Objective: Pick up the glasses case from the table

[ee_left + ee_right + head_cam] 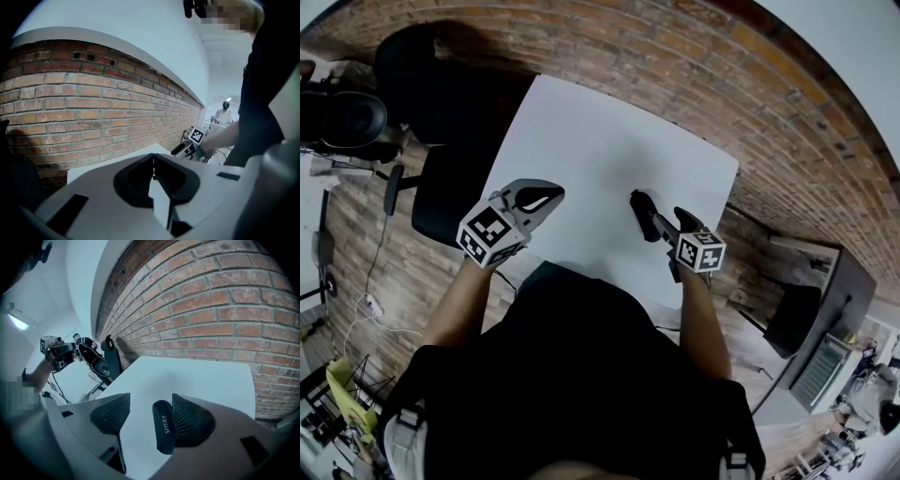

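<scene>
A black glasses case (643, 214) printed with white letters lies on the white table (600, 141) near its front right part. My right gripper (661, 218) stands open around it. In the right gripper view the case (164, 427) lies against the right jaw's ribbed pad (190, 420), and a wide gap of bare table separates it from the left pad (112, 413). My left gripper (546, 199) hovers over the table's front left edge, shut with nothing in it; in the left gripper view its tips (153, 164) meet.
A brick wall (741, 84) runs along the table's far side. One black office chair (441, 187) stands at the table's left and another (792, 319) at the right. A desk with a keyboard (827, 367) is at the far right.
</scene>
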Available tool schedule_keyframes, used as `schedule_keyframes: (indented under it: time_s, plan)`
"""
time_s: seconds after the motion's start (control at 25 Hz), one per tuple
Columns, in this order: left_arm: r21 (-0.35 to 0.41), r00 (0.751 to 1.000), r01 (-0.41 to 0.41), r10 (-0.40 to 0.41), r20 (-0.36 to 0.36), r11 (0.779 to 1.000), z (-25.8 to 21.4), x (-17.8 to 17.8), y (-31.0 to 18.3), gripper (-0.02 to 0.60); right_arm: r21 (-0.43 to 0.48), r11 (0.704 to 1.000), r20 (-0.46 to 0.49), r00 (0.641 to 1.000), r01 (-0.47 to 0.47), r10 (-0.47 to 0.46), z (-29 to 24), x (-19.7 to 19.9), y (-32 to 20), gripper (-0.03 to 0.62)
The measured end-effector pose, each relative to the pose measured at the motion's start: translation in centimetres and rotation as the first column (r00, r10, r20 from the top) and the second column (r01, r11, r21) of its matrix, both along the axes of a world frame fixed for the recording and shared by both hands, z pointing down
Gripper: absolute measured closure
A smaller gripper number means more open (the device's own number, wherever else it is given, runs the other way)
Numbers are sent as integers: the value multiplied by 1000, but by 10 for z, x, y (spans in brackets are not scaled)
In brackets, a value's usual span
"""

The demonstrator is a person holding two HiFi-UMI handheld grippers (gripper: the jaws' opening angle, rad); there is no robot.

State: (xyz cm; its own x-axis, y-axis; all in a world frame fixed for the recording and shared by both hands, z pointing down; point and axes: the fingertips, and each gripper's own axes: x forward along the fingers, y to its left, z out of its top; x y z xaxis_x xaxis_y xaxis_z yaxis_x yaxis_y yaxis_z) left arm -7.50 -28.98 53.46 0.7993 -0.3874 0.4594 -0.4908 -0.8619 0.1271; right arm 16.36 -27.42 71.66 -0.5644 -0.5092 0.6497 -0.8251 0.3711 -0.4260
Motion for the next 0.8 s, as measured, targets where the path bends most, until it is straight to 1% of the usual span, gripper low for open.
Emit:
schedule_keyframes:
  time_s: [0.24,0.52,0.8]
  plan:
    - [-12,1000,5,-5,6,1000,6,-3,-3,571,-29,999,-14,1000,27,-28,16,-7,0,284]
    - [-30,1000,-3,3,8,1000,14,-1,-8,571,-52,995,-81,993,84,-88,35,-15,0,266]
    - [-52,1000,-3,4,11,999,22,-3,-12,571,-76,990,-130,983,122,-131,51,-20,1,253]
